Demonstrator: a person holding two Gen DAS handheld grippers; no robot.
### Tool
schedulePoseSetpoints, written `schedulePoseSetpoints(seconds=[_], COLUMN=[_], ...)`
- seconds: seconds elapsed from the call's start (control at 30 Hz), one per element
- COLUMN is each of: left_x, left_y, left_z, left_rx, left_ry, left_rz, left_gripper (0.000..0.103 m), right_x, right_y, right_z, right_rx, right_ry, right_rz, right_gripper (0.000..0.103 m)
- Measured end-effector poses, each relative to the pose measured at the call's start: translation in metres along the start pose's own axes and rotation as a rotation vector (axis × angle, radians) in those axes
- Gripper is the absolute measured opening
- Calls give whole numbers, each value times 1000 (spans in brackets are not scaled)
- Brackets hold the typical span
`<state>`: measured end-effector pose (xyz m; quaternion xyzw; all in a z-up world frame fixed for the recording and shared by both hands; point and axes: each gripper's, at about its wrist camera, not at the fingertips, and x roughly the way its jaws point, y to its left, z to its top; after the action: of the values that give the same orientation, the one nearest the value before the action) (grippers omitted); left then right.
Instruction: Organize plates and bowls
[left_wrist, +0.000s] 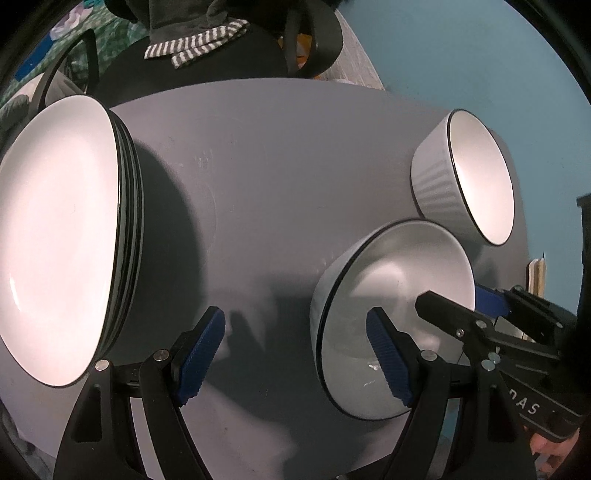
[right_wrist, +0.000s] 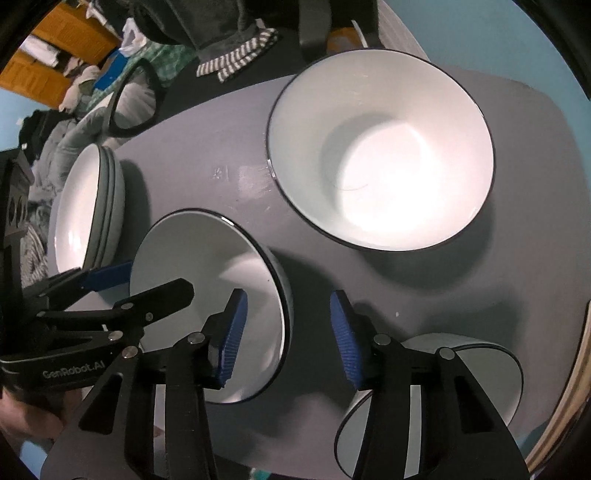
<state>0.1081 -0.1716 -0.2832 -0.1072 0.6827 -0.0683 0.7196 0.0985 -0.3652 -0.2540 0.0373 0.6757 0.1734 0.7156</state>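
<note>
Right wrist — bowl (right_wrist: 207, 295) rim apparently between tongs (right_wrist: 288, 336).

Light falls from above and is fairly dim, with a cool cast. It burns out the plates (left_wrist: 59, 236) and the inside of the far bowl (right_wrist: 384, 177) to glaring white. Soft, broad shadows spread over the grey table (left_wrist: 266, 177) beside each dish. Both fisheye views bend hard toward the edges, with black corners. The near bowl (right_wrist: 210, 295) looks slightly smeared; the background is soft.
</note>
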Motion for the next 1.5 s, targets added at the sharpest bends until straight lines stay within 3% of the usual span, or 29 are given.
schedulePoseSetpoints(seconds=[0.3,0.53,0.63,0.77,0.93,1.03,1.13,1.5], left_x=[4,13,16,18,21,21,21,16], left_y=[2,1,0,-1,-1,-4,-2,17], left_z=[-3,-5,-7,-11,-15,-17,-19,-40], left_rx=[-2,0,10,9,-22,-20,-29,-25], left_ry=[3,34,41,41,66,66,56,53], left_rz=[-18,-28,-31,-31,-55,-30,-37,-19], left_gripper=[77,47,30,25,24,25,25,11], right_x=[12,21,23,23,24,27,23,21], right_y=[9,12,8,7,9,11,9,10], right_z=[7,13,17,18,14,9,6,3], right_rx=[-59,-73,-59,-60,-52,-33,-32,-14], right_ry=[26,52,66,73,76,106,82,82], right_rz=[-8,-18,-5,9,9,46,43,44], right_gripper=[27,19,17,17,17,15,14,8])
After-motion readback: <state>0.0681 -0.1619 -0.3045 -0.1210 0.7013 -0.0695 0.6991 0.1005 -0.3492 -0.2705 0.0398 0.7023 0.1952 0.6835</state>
